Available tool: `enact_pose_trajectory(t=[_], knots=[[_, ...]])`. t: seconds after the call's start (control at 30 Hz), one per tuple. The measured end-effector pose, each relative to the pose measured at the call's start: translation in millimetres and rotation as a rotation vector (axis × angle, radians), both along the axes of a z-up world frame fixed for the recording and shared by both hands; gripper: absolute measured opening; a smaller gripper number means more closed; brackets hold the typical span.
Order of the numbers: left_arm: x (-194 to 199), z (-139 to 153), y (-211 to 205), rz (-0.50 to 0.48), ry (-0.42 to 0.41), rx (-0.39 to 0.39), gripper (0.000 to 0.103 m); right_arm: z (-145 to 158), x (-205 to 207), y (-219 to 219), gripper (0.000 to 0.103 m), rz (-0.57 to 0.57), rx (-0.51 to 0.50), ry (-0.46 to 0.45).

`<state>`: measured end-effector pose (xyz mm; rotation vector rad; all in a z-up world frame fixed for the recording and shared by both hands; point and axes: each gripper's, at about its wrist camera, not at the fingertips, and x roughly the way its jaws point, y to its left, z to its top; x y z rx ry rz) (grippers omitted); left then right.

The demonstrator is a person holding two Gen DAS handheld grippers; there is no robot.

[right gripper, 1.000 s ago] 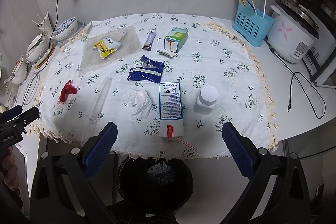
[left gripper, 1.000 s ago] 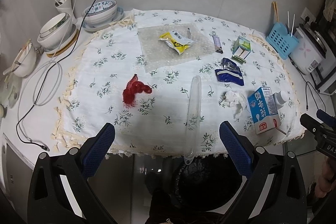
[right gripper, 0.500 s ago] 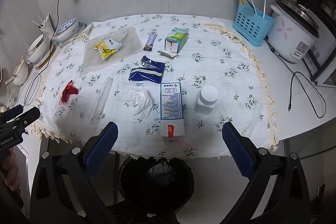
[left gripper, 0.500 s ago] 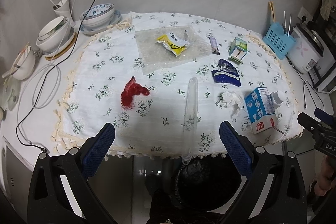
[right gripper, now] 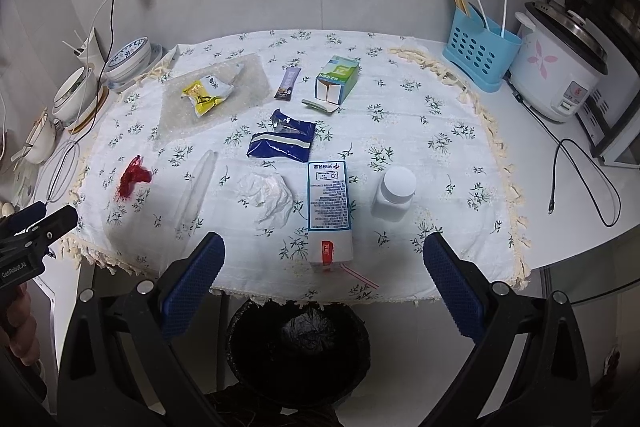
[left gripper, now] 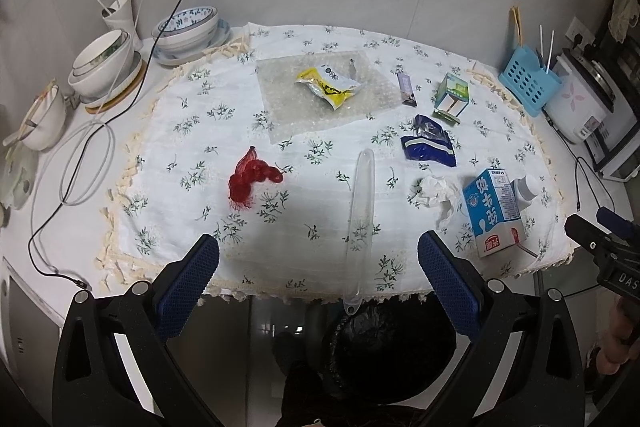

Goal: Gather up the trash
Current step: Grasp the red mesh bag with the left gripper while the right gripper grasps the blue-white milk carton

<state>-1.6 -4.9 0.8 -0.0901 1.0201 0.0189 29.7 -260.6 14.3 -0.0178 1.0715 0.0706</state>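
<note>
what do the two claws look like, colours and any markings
Both match: the left claw and right claw have black plastic arms with round silver bolts and blue, cross-hatched fingers. Seen from the other camera, each black body carries white lettering, only partly readable. No sleeves show.

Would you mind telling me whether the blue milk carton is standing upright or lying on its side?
Lying flat: the milk carton rests lengthwise on the tablecloth, printed panel facing up.
</note>
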Motion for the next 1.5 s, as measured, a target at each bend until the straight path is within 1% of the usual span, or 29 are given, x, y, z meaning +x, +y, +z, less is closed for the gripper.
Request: enact_pose_trajectory(t=[0.5,0.6,0.73,0.87,1.03,1.1,1.17,1.23,1.3,1.43,1.5], knots=[[4.6,-3.9,7.3,0.011,0.018,-0.008,0.097,-4.0,2.9,2.2,0.096,-0.002,-0.003,0.008],[8.0,-4.9,8.7,0.012,0.019,-0.005,0.097,-8.5,8.9,3.9,0.096,-0.001,-0.005,0.014],[20.5,-13.4,20.0,0.026,0.037,-0.015,0.097,-20.4,21.5,9.2,0.096,0.001,-0.007,0.032],[42.1,-31.2,39.4,0.035,0.063,-0.053,0.097,-40.6,38.9,14.0,0.096,0.004,-0.011,0.068],[71.5,-60.0,58.8,0.042,0.102,-0.016,0.097,-69.0,58.9,16.4,0.095,-0.014,-0.021,0.127],[84.9,-74.8,67.6,0.046,0.13,-0.011,0.095,-80.5,67.5,17.8,0.092,-0.019,-0.027,0.154],[97.0,-90.1,74.6,0.044,0.155,-0.01,0.094,-89.8,74.4,18.9,0.091,-0.029,-0.037,0.173],[109.4,-105.4,78.3,0.025,0.178,-0.001,0.093,-98.8,81.7,19.6,0.09,-0.036,-0.048,0.194],[118.7,-119.1,81.5,0.004,0.198,0.011,0.09,-107.4,88.5,19.4,0.086,-0.044,-0.056,0.22],[133.6,-138.6,90.1,-0.006,0.235,-0.002,0.084,-120.8,98.0,17.3,0.082,-0.066,-0.062,0.265],[137.7,-144.0,91.8,-0.009,0.245,-0.01,0.081,-126.3,101.3,17.6,0.077,-0.074,-0.063,0.283]])
